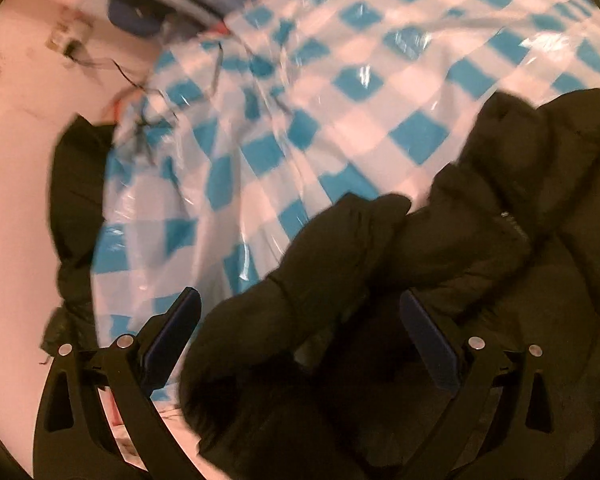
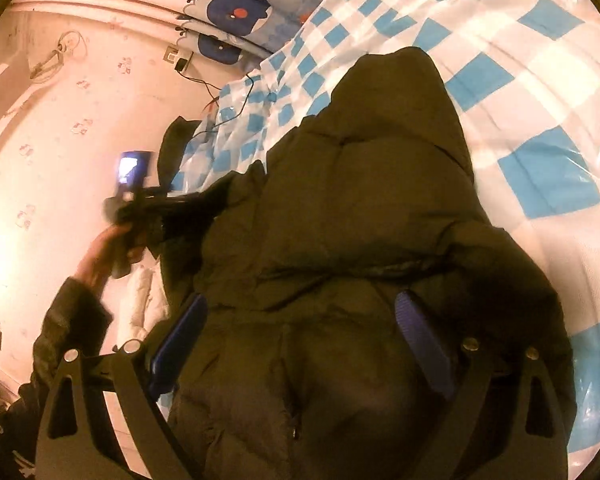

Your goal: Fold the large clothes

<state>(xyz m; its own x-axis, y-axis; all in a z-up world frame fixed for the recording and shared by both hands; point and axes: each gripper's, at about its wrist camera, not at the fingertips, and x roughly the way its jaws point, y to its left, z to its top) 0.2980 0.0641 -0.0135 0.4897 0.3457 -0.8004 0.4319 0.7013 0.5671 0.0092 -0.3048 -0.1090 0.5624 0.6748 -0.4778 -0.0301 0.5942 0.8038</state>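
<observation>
A large black puffer jacket [image 2: 360, 220] lies on a bed with a blue-and-white checked plastic cover [image 2: 540, 92]. In the right wrist view my right gripper [image 2: 300, 312] is open, its blue pads either side of the jacket's body, hood [image 2: 396, 80] pointing away. My left gripper [image 2: 152, 216] shows there at the jacket's left edge, held by a hand. In the left wrist view the left gripper [image 1: 300, 308] is open, with a bunched sleeve or edge of the jacket [image 1: 340, 260] lying between its pads. The view is blurred.
A pink wall [image 2: 60, 120] with a socket and a black cable [image 2: 204, 80] is on the left. A whale-print cloth [image 2: 236, 12] lies at the bed's far end. Another dark item [image 1: 76, 184] sits at the bed's left edge.
</observation>
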